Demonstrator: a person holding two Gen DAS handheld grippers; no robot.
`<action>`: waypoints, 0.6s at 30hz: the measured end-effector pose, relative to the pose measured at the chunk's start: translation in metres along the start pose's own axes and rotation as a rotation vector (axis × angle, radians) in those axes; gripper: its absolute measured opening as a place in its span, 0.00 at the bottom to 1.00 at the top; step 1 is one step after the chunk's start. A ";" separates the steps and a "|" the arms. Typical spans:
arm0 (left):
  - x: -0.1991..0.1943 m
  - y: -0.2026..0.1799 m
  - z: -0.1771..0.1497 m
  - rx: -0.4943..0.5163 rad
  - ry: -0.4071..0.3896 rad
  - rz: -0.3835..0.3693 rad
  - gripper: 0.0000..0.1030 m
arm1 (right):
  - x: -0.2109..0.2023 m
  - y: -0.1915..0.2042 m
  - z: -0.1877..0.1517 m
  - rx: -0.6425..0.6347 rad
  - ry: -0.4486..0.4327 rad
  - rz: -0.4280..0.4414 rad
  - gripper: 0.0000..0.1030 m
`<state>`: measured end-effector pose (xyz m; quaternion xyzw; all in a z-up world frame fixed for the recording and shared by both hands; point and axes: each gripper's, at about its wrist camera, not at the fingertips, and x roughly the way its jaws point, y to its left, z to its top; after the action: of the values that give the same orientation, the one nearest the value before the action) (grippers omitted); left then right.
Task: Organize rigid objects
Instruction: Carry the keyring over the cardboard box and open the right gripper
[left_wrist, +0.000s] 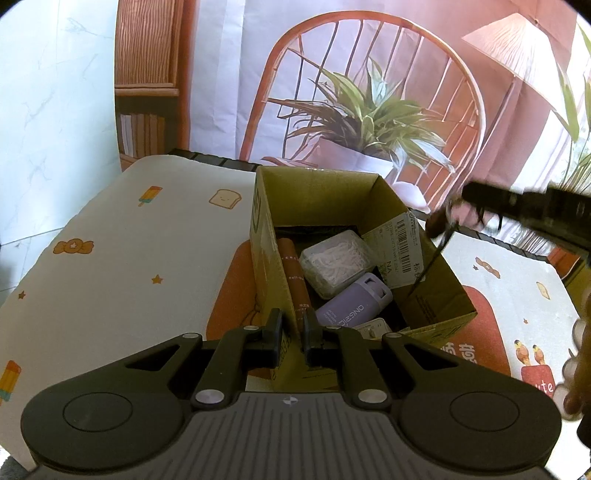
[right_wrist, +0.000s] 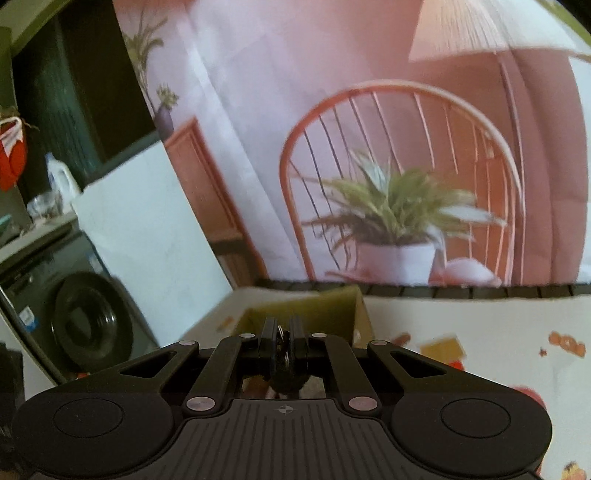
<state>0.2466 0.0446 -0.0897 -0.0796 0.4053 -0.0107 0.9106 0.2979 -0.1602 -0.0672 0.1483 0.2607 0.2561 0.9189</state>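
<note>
Gripped between the narrowly parted fingers of the left gripper (left_wrist: 293, 334), low in the centre of the left wrist view, is the near wall of an open brown cardboard box (left_wrist: 436, 291), one finger being outside the wall and the other inside it. Within the box, a slim reddish-brown cylindrical tube (left_wrist: 294, 275) is seen lying along the left wall, a clear plastic case filled with white pieces (left_wrist: 337, 263) lies beside it in the middle, a lavender rectangular container with printed lettering (left_wrist: 352, 302) lies just below that case, and a small white item (left_wrist: 373, 326) is partly visible at the near edge. A white barcode label (left_wrist: 400, 254) is stuck on the inner right wall. The box stands on a white tabletop printed with cartoon popsicles, toast and sweets (left_wrist: 122, 266). At the right of that frame, above the box's right rim, the right gripper (left_wrist: 469, 197) is seen, blurred, with a dark bunch of keys (left_wrist: 441, 225) hanging from it. In the right wrist view, the right gripper (right_wrist: 283, 332) is closed almost fully on the same keys (right_wrist: 282, 352), with the box's far rim (right_wrist: 332, 299) just beyond the fingertips.
</note>
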 end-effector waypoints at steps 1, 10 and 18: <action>0.000 0.000 0.000 0.000 0.000 0.000 0.12 | 0.001 0.000 -0.003 0.000 0.015 -0.005 0.06; 0.000 -0.001 0.001 0.002 0.003 0.000 0.12 | 0.014 -0.002 -0.023 -0.017 0.112 -0.036 0.06; 0.001 -0.001 0.001 0.005 0.005 0.002 0.12 | 0.045 0.004 -0.026 -0.083 0.183 -0.060 0.06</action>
<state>0.2475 0.0434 -0.0894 -0.0770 0.4074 -0.0112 0.9099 0.3145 -0.1289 -0.1049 0.0783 0.3368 0.2516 0.9039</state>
